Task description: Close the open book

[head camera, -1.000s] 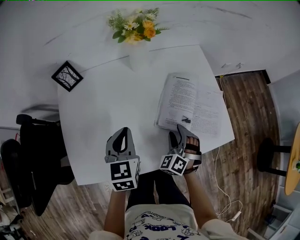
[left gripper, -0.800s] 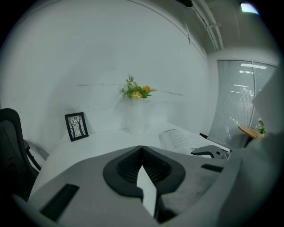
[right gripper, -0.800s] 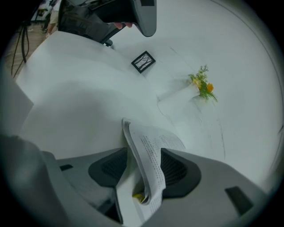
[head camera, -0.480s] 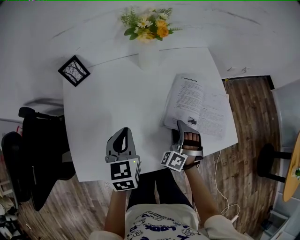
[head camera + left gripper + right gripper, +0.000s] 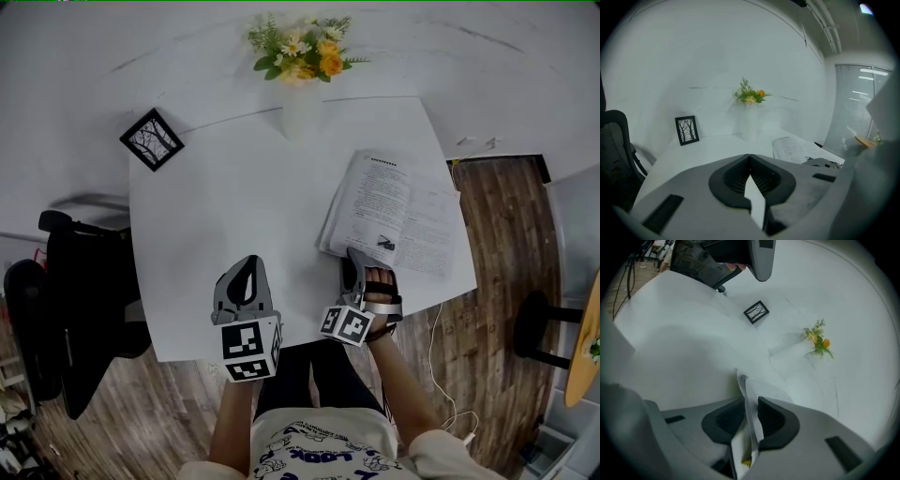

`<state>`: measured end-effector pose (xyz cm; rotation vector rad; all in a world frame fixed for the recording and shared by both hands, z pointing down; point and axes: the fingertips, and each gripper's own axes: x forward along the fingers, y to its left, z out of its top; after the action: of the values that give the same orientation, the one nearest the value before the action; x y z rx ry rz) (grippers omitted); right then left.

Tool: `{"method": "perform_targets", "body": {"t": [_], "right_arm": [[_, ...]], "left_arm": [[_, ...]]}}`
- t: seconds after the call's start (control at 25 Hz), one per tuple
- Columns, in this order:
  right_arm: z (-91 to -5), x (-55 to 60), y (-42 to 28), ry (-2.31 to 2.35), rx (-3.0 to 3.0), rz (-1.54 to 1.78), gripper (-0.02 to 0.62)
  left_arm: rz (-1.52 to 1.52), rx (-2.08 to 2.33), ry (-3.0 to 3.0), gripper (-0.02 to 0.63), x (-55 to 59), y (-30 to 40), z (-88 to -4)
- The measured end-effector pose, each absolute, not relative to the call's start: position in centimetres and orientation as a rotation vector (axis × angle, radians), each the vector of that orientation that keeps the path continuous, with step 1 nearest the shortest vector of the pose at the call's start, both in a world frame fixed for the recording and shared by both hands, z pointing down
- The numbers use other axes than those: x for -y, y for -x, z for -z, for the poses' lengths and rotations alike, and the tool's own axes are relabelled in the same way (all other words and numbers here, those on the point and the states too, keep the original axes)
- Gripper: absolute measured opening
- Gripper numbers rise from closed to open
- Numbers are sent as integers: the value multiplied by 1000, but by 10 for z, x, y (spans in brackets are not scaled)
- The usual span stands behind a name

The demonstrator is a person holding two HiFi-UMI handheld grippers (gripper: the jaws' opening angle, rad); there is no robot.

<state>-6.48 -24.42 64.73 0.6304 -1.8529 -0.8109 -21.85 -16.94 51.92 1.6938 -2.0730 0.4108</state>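
Nearest of all, the person's printed shirt (image 5: 309,450) sits at the bottom edge of the head view, both forearms reaching out over the near edge of the white table (image 5: 216,216).

On the left, the left gripper (image 5: 246,270) hangs above bare tabletop near that edge. Its own view shows the jaws together, tips meeting, with nothing caught between them. It is well apart from the book.

Over to the right, here's the action: the right gripper (image 5: 360,261) is at the near edge of the open book (image 5: 394,208). In its own view the jaws are closing with a thin sheaf of white pages standing between the dark pads, and both pads lie up against the paper. The paper rises in a curl just past the fingertips.

The book itself lies on the right half of the table, spread open with printed pages facing up. Its right-hand page reaches close to the table's right edge. The near left corner of the left-hand pages is lifted where the gripper has them.

Off the table to the left, a dark office chair (image 5: 70,309). To the right, a dark stool (image 5: 539,314) on the wooden floor (image 5: 492,234).

Farther back on the left, a small black picture frame (image 5: 152,139). At the far edge, a white vase (image 5: 300,111) of yellow, orange and white flowers (image 5: 302,52) against the white wall.
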Motion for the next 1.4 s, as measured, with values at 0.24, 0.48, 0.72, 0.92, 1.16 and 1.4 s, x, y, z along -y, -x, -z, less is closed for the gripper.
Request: {"method": "perform_targets", "body": {"t": [0.24,0.48,0.72,0.92,1.16,1.4], "right_arm": [[-631,244,65,-707,1973,683,87],[-608,246,60,-800,2081,554,83],[-581,248,43,-938,2147,461,71],[-567,250,26,-1040,2182,379,64],[-552,255,3,-1166,2207,289,57],[-543,261,-23,-1292,2212,193,46]], "left_arm": [[-405,2076,-1704,23,173,217,-515],[-401,2062,-1746,23,182,206,-507],[-395,2043,-1801,23,194,192,-496],[-392,2020,-1866,23,204,176,-487],[-396,1983,-1928,23,212,156,-480],[-402,1945,-1991,23,220,134,-475]]}}
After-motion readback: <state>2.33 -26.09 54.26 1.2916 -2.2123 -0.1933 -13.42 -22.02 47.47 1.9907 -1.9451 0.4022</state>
